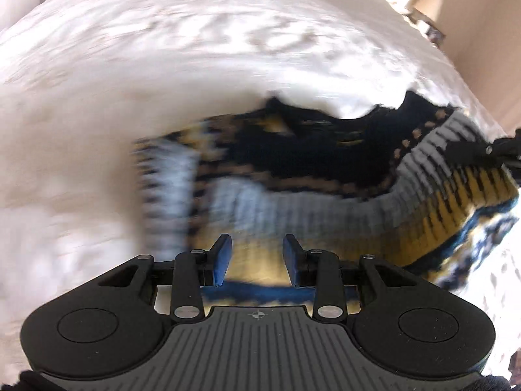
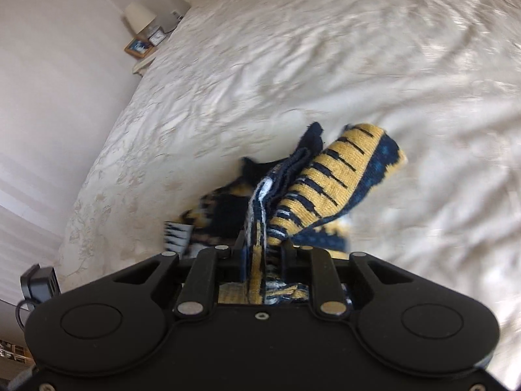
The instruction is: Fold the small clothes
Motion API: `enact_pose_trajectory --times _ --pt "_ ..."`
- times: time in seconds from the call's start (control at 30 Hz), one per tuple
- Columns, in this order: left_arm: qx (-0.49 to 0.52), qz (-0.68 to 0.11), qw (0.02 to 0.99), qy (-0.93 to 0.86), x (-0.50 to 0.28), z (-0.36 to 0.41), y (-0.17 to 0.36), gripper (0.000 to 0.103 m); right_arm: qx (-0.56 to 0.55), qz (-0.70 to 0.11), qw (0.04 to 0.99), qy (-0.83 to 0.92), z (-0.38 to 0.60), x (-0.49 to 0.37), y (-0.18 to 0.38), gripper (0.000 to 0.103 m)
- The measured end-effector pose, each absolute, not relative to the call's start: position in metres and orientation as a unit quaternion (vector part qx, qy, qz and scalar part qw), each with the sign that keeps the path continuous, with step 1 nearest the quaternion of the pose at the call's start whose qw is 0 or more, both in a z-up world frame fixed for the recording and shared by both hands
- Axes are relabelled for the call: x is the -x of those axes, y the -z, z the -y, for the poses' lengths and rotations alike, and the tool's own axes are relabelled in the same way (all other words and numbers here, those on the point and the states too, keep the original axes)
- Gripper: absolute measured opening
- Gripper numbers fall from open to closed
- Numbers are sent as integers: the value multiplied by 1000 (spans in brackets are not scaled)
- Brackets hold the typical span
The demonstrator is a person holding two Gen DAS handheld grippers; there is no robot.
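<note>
A small knitted sweater [image 1: 293,176] in navy, yellow and pale grey lies on a white bedspread [image 1: 162,65], partly blurred. My left gripper [image 1: 257,260] is open, its blue pads [image 1: 223,262] apart just above the sweater's striped hem, holding nothing. My right gripper [image 2: 263,254] is shut on a bunched fold of the sweater [image 2: 329,182], which sticks up between the fingers and hides the fingertips. The right gripper's tip also shows in the left wrist view [image 1: 482,153], on the hem at the far right.
The bedspread [image 2: 358,65] fills most of both views. A nightstand with a lamp [image 2: 140,16], a clock and a framed picture stands at the bed's far left. A black charger block [image 2: 39,283] sits low left by the wall.
</note>
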State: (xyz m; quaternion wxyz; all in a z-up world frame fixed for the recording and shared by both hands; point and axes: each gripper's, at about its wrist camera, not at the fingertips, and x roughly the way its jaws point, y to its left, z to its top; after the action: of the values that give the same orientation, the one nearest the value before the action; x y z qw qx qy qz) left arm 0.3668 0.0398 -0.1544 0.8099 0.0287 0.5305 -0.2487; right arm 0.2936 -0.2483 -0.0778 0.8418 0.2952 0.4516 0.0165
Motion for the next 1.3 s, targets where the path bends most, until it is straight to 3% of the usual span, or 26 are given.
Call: enact_pose_trajectory --times 0.33,0.7,0.8,0.9,0.97,1.17,1.3 --pt "-12 -551 811 198 -400 -144 155 34 -247 -511 823 -20 125 -357 125 27" --pt "8 -557 805 206 -417 -150 165 34 -210 -533 820 2 89 -373 129 28" --pt "8 -554 805 210 -418 -145 165 34 -178 -542 821 -15 68 -380 136 31" --pt "8 -553 805 212 -421 -140 164 34 -178 -525 831 -49 57 -380 139 42" --pt "14 -553 805 213 -423 -140 162 34 -176 -501 844 -79 54 -373 129 57" --pt "26 -551 800 237 -435 -133 151 34 -108 -449 881 -99 57 -318 93 60" --pt "25 -545 793 271 -447 -111 143 41 -39 -452 888 -79 54 -279 91 61"
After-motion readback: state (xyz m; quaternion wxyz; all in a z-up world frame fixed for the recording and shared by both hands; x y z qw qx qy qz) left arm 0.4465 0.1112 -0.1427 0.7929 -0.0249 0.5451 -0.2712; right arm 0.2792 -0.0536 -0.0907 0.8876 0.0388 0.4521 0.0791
